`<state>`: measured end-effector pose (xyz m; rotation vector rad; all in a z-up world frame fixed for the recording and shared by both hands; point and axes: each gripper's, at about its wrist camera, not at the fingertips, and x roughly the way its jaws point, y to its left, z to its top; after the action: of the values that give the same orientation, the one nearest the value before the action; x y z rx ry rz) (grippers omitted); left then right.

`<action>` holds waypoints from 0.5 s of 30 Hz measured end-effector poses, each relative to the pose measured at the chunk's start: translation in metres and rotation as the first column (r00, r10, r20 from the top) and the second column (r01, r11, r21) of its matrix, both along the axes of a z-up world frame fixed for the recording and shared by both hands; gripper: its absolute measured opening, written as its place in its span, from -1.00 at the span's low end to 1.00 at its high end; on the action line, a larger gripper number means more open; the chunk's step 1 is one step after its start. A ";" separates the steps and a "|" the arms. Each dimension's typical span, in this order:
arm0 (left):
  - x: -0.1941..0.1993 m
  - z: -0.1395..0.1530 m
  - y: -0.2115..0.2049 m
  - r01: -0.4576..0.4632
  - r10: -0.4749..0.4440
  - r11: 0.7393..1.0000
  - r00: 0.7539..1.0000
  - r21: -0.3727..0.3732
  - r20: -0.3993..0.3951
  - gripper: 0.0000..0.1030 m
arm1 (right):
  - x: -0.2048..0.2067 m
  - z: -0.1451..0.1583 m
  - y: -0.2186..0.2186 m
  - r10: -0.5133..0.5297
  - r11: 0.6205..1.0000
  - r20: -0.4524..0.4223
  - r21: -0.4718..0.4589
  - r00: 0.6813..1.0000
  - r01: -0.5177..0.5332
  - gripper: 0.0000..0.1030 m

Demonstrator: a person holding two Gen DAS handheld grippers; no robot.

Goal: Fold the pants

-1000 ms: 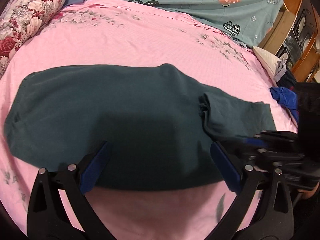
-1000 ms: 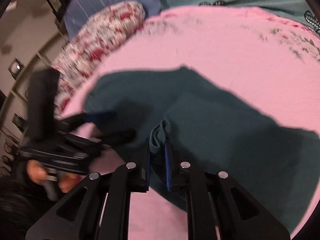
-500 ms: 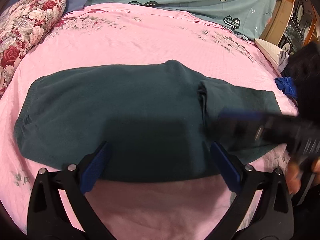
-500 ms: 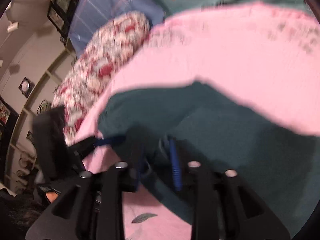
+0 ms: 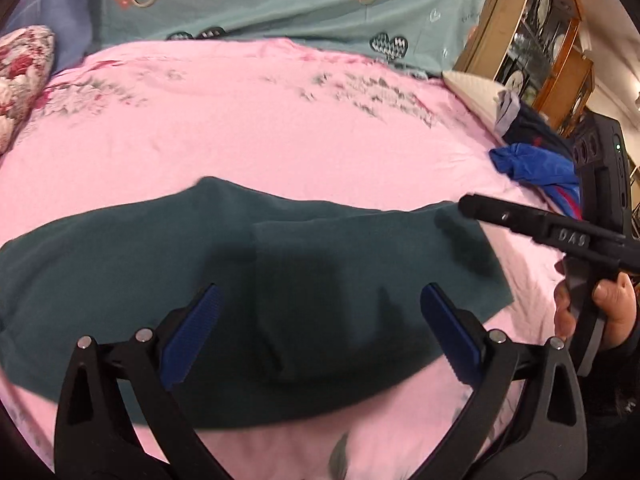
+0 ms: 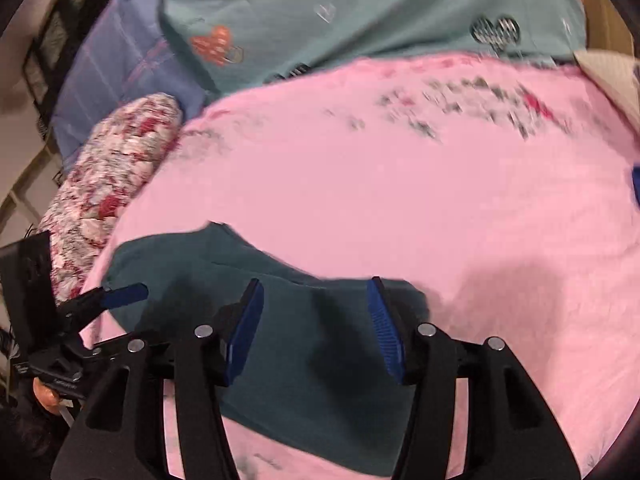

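Dark green pants (image 5: 280,280) lie flat on a pink bedsheet (image 5: 280,128), with a folded layer on their right part. My left gripper (image 5: 320,328) is open and empty above the pants' near edge. My right gripper (image 6: 316,320) is open and empty above the pants' (image 6: 312,352) right end. In the left wrist view the right gripper shows side-on at the right, and I cannot tell from there how its jaws stand. The left gripper shows at the far left of the right wrist view (image 6: 120,294).
A floral pillow (image 6: 112,184) lies at the bed's left. A teal blanket with hearts (image 5: 280,0) lies at the back. Blue clothes (image 5: 536,164) and a white pillow (image 5: 472,88) sit at the right edge beside a wooden cabinet (image 5: 532,32).
My right gripper opened and let go of the pants fold it held, then drew back to the right. The folded layer now lies flat. Both views shifted right.
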<state>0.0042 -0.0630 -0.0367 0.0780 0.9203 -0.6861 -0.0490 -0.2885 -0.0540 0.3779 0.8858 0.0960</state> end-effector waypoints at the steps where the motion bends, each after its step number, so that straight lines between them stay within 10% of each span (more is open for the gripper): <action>1: 0.006 -0.008 -0.008 -0.009 0.009 1.000 1.000 0.023 -0.028 0.96 | 0.005 -0.013 -0.001 0.004 1.000 -0.031 0.012 1.000 -0.004 0.06; 7: 0.010 -0.025 -0.023 -0.013 0.019 0.992 0.999 0.125 -0.040 0.96 | -0.008 -0.001 -0.004 0.026 0.999 0.038 0.020 0.999 -0.027 0.09; 15: 0.004 -0.007 0.018 -0.097 0.095 0.995 0.994 -0.038 -0.062 0.96 | -0.025 -0.014 0.002 0.061 0.997 0.039 0.043 0.997 -0.063 0.23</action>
<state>0.0078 -0.0447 -0.0440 -0.0235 0.9609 -0.6202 -0.0740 -0.2860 -0.0684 0.3884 0.8590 0.1794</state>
